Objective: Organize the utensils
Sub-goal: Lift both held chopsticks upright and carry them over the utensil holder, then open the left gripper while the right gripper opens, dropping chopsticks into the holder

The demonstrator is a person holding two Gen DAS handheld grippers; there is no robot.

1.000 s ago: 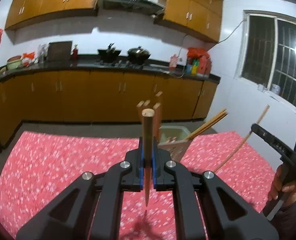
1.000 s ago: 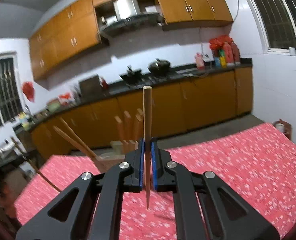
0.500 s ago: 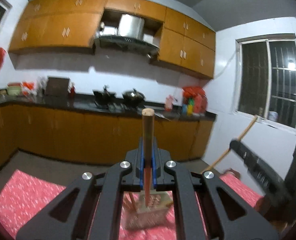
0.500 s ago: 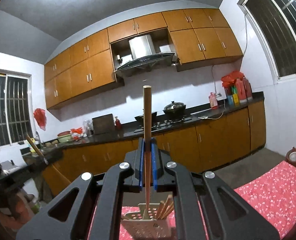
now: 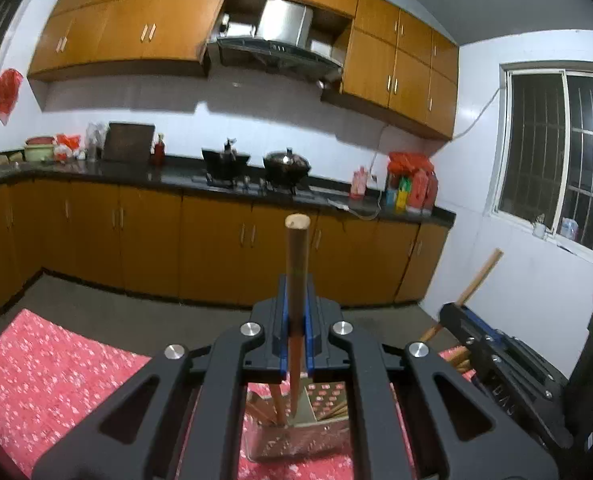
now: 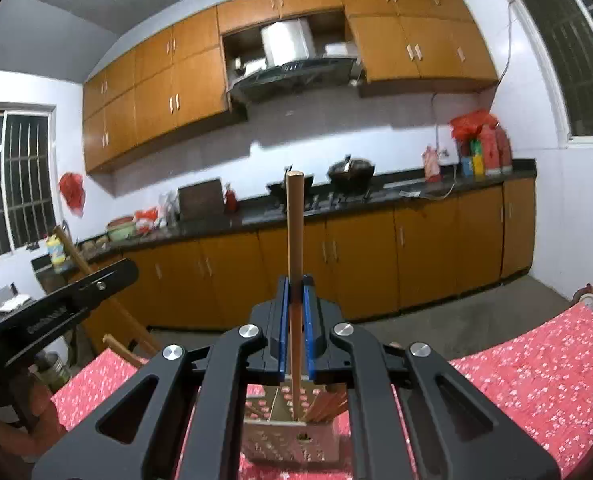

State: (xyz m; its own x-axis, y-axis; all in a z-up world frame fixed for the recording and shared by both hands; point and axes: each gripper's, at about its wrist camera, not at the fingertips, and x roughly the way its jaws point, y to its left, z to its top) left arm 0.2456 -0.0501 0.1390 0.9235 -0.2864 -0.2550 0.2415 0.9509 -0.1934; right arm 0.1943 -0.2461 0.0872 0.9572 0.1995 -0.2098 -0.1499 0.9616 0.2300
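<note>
Left gripper (image 5: 295, 330): matt black plastic w/ shiny metal screws, blue pads; its chopstick (image 5: 296, 280) is smooth wood, reddish low down. Right gripper (image 6: 295, 330): same make, paler wood chopstick (image 6: 295, 248). Utensil holder (image 6: 292, 440): perforated, dull grey-beige, looks plastic. Tablecloth (image 6: 536, 368): red floral cloth, matt. Far cabinets (image 5: 216, 244): glossy orange wood veneer. Countertop (image 5: 136, 174): polished black stone. Range hood (image 5: 276, 46): brushed metal. Walls smooth, pale.
</note>
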